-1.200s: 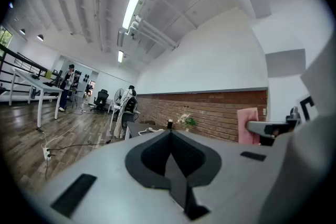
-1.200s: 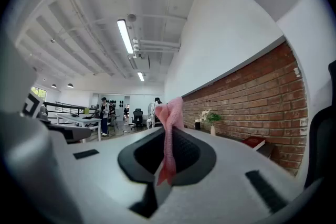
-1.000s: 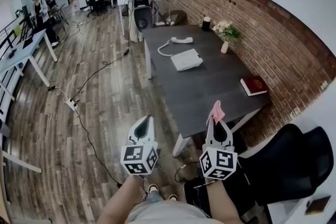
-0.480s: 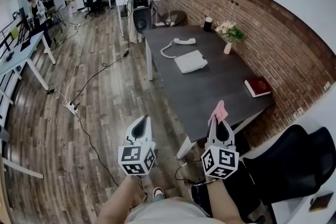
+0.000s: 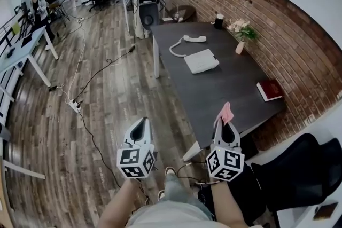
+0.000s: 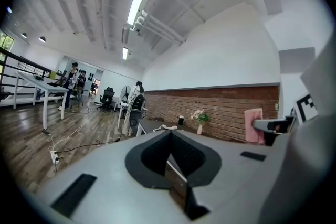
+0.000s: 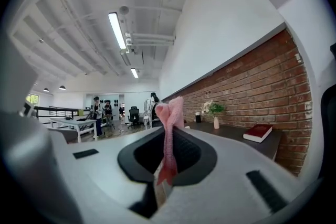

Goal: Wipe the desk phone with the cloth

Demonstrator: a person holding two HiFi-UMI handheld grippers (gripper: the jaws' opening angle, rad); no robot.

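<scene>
A white desk phone (image 5: 201, 60) lies on the dark table (image 5: 224, 88), its handset (image 5: 193, 38) off the base and joined by a coiled cord. My right gripper (image 5: 223, 122) is shut on a pink cloth (image 5: 225, 112), held upright near the table's near edge; the pink cloth (image 7: 169, 134) stands pinched between the jaws in the right gripper view. My left gripper (image 5: 140, 125) hovers over the wooden floor, left of the table, shut with nothing in it. Both grippers are far from the phone.
On the table stand a flower vase (image 5: 241, 40), a dark cup (image 5: 218, 21) and a red book (image 5: 270, 89). Black office chairs (image 5: 291, 168) sit at the lower right. Cables and a power strip (image 5: 74, 105) lie on the floor. People stand far off by white desks (image 5: 21, 50).
The view has shifted so the table and phone sit slightly farther right and lower. Both grippers keep their places and their hold.
</scene>
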